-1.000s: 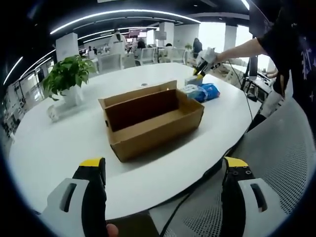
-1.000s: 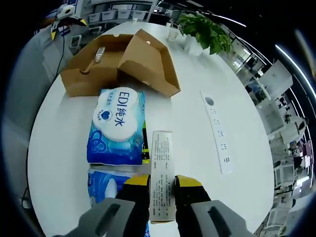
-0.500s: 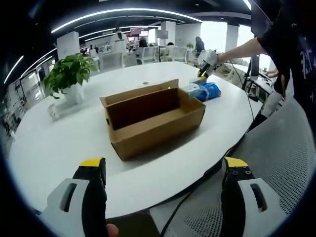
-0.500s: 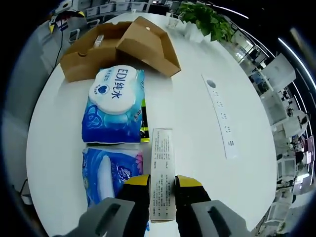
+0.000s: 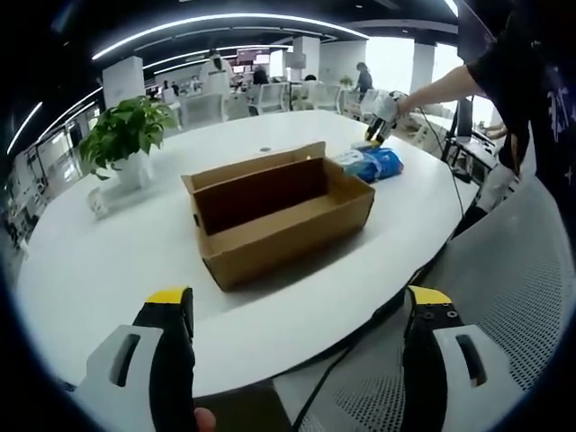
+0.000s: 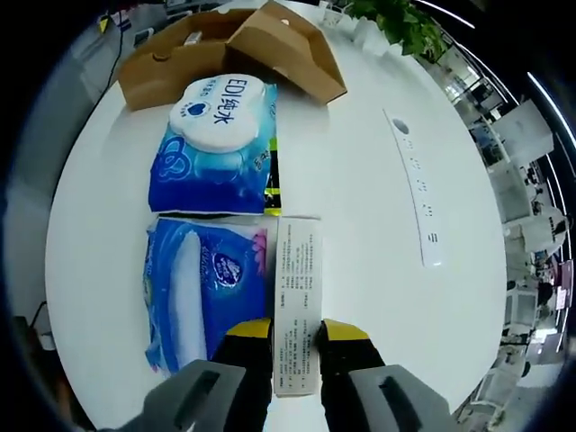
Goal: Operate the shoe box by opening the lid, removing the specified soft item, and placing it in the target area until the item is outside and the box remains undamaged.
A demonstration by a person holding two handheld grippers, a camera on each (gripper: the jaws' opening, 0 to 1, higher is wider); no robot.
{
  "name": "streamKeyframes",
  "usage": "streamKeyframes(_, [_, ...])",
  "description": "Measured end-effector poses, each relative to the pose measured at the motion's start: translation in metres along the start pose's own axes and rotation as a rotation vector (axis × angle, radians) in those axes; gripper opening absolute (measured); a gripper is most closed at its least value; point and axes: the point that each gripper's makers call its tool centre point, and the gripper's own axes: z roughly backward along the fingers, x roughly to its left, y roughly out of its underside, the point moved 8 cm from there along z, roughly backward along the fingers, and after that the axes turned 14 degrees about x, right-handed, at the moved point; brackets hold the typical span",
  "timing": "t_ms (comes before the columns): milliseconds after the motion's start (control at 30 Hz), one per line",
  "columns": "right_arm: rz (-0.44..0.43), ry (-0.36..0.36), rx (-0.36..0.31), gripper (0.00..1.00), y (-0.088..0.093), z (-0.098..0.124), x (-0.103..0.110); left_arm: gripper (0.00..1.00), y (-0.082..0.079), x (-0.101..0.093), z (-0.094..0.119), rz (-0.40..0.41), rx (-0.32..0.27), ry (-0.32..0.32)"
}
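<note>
The brown cardboard shoe box (image 5: 274,216) stands open in the middle of the round white table (image 5: 99,270), its lid folded back and the visible inside bare. My left gripper (image 5: 299,360) hangs open at the near table edge, well short of the box. Beyond the box lie two blue soft wipe packs (image 5: 373,164). In the right gripper view the near pack (image 6: 202,288) and the far pack (image 6: 216,135) lie end to end, with the shoe box (image 6: 234,40) behind them. My right gripper (image 6: 297,346) is shut on a narrow white printed carton (image 6: 297,297) beside the near pack.
A potted plant (image 5: 126,135) stands at the table's far left. A white power strip (image 6: 418,202) lies to the right of the packs. A person's arm (image 5: 450,85) reaches over the far right, and a grey mesh chair (image 5: 504,297) is at the near right.
My right gripper has drawn back from the shoe box with the white carton, so the near blue pack now shows in full beside it. The left gripper has stayed still.
</note>
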Motion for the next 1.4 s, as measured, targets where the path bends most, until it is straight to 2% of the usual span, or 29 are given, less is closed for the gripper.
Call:
streamKeyframes(233, [0.012,0.008,0.012,0.15,-0.001,-0.001,-0.001,0.96,0.001,0.0,0.0,-0.002,0.005,0.002])
streamKeyframes(700, [-0.042,0.03,0.017,0.19,-0.002,-0.003,-0.006,0.95,0.0,0.001,0.0,0.002,0.001,-0.007])
streamKeyframes(1133, [-0.079,0.082,-0.005,0.26,0.001,0.01,-0.01,0.95,0.0,0.002,0.002,0.003,-0.01,-0.011])
streamKeyframes(1267, [-0.159,0.086,-0.04,0.31,0.001,0.019,-0.01,0.95,-0.001,0.003,0.002,0.003,-0.016,-0.014])
streamKeyframes(1400, [-0.203,0.09,-0.067,0.36,0.001,0.027,-0.009,0.95,-0.002,0.003,0.003,0.005,-0.029,-0.015])
